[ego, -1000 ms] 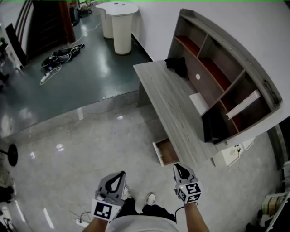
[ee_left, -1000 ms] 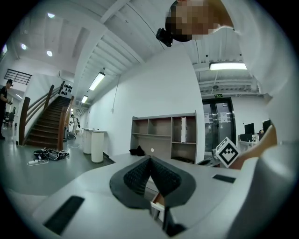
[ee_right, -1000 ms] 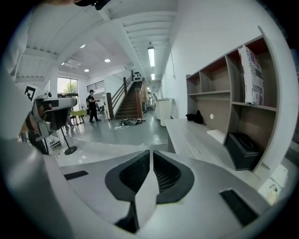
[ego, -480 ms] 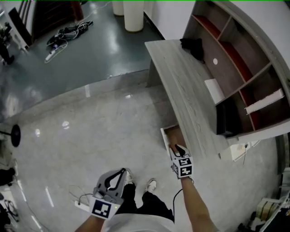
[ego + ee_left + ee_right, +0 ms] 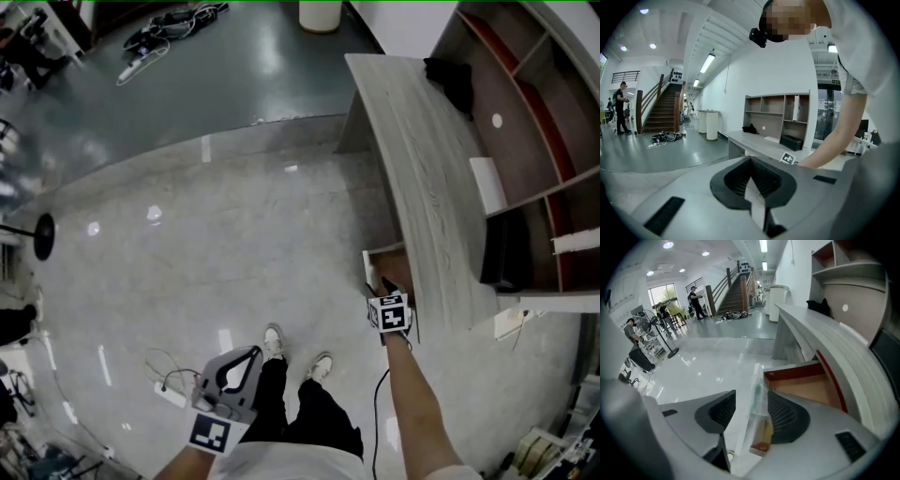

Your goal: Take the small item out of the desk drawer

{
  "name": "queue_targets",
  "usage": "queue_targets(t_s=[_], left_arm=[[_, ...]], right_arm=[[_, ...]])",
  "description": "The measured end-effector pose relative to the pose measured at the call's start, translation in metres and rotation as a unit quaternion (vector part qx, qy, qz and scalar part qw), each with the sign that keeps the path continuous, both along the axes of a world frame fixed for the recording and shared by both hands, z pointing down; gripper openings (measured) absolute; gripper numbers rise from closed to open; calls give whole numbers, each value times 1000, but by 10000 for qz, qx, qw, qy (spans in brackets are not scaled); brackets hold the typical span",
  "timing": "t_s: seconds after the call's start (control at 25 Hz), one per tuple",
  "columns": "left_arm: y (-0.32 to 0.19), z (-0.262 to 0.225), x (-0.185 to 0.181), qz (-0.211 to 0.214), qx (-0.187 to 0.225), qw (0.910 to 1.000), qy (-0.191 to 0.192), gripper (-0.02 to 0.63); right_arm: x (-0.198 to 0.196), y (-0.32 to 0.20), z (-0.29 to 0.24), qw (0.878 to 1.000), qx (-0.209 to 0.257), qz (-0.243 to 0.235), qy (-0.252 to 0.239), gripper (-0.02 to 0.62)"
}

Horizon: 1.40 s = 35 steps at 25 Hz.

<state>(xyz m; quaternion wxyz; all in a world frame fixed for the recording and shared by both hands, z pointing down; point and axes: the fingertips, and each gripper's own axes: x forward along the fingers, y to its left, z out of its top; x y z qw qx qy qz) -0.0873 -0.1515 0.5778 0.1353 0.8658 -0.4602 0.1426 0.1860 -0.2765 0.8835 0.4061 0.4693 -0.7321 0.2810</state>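
The drawer stands pulled out from under the near end of the bench, its pale wooden floor and red inner edge showing in the right gripper view. The right tongs hang over the drawer's near corner, pointing steeply down, with the person's bare forearm stretched out behind them. Seen in their own view, the right tongs are spread wide and have just been opening. The drawer's white front panel runs through the gap between the two ribbed pads, the right pad over the drawer's inside and the left pad over the floor, and neither pad presses on it. The small item cannot be made out in any view; the jaw covers part of the drawer's inside. The left tongs are held low at the near left, well apart from the bench, above the person's shoes. Their own view shows the left tongs closed at the tips with nothing between them. Along the bench's right side stands an open shelf unit, and a black bundle lies at the bench's far end.
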Motion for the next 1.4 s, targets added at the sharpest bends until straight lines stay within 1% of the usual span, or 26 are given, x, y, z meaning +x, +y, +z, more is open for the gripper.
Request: queue_targets(t_s=[0.16, 0.28, 0.32, 0.4, 0.56, 0.64, 0.8, 1.0, 1.08, 1.2, 1.4], left_arm=[[-3, 5, -1, -39, -41, 10000, -11, 17], [-3, 10, 0, -37, -93, 9999, -19, 17], [-2, 11, 0, -32, -113, 9999, -29, 17], [-2, 13, 1, -46, -145, 9999, -29, 17], [-5, 9, 5, -11, -69, 10000, -8, 17], [-6, 6, 8, 20, 7, 10000, 24, 17], [-4, 4, 17, 95, -2, 9999, 81, 17], [-1, -7, 30, 239, 74, 9995, 172, 17], [-2, -14, 35, 254, 147, 9992, 263, 17], [-3, -26, 42, 325, 328, 9985, 302, 17], [-4, -51, 42, 354, 633, 9968, 332, 17]], right_arm=[[-2, -4, 22, 9995, -320, 45, -7, 245], [-5, -6, 28, 9992, -397, 82, -53, 244], [-6, -5, 29, 9991, -421, 55, -46, 229], [-7, -4, 29, 9990, -445, -19, 16, 131], [-3, -1, 24, 9991, -409, -42, 142, 47], [-1, 1, 19, 9992, -373, -27, 108, 37], [4, 7, 4, 9996, -265, 14, 3, 29], [1, 16, -28, 9990, -153, 166, -378, 29], [2, 17, -44, 9986, -46, 176, -487, 29], [4, 19, -70, 9978, 176, 212, -603, 28], [12, 25, -117, 9944, 574, 386, -794, 28]])
